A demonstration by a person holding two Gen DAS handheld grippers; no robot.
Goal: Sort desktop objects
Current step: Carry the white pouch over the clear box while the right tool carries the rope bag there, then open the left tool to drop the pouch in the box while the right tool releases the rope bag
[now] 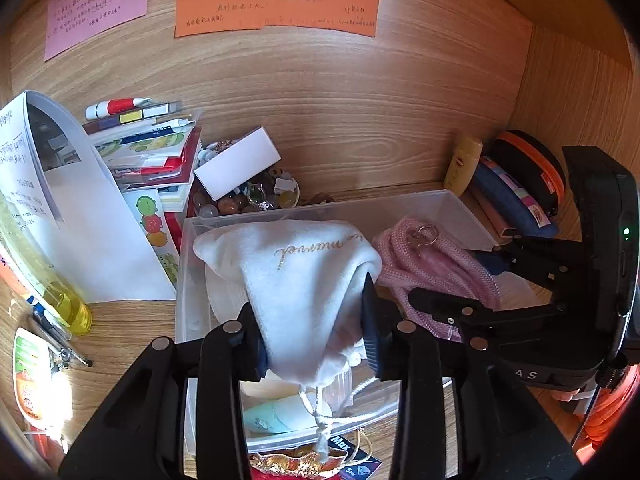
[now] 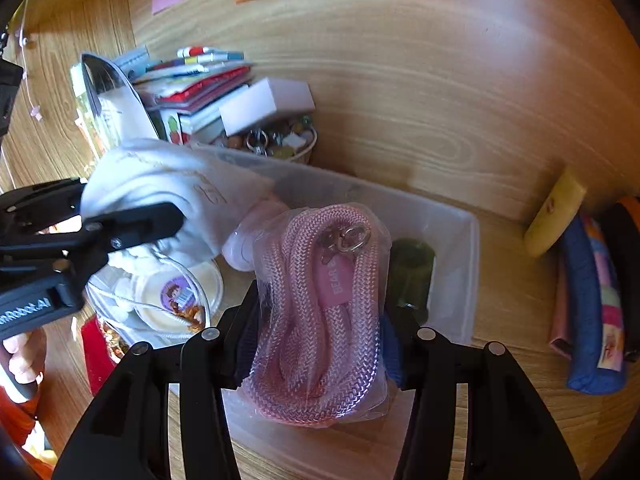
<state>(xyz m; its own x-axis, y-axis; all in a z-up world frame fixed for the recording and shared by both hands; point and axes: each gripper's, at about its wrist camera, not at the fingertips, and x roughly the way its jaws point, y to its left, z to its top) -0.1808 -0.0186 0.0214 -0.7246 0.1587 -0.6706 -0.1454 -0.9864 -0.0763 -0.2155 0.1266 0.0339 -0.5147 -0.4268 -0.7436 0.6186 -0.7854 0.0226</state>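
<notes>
My left gripper (image 1: 312, 312) is shut on a white drawstring pouch (image 1: 304, 264) with gold lettering and holds it over the left half of a clear plastic bin (image 1: 400, 204). The pouch's cord dangles below the fingers. My right gripper (image 2: 320, 308) is shut on a coiled pink rope (image 2: 312, 248) with a metal clasp, sealed in a clear bag, above the same bin (image 2: 460, 248). The two loads hang side by side, almost touching. Inside the bin lie a round lidded tub (image 2: 176, 292) and a dark green object (image 2: 412, 272).
A stack of booklets (image 1: 152, 152) and a bowl of beads (image 1: 248, 196) under a white box stand behind the bin on the left. A yellow bottle (image 1: 68, 300) and curled paper (image 1: 60, 184) are at far left. A yellow tube (image 1: 464, 164) and pencil cases (image 1: 516, 200) are on the right.
</notes>
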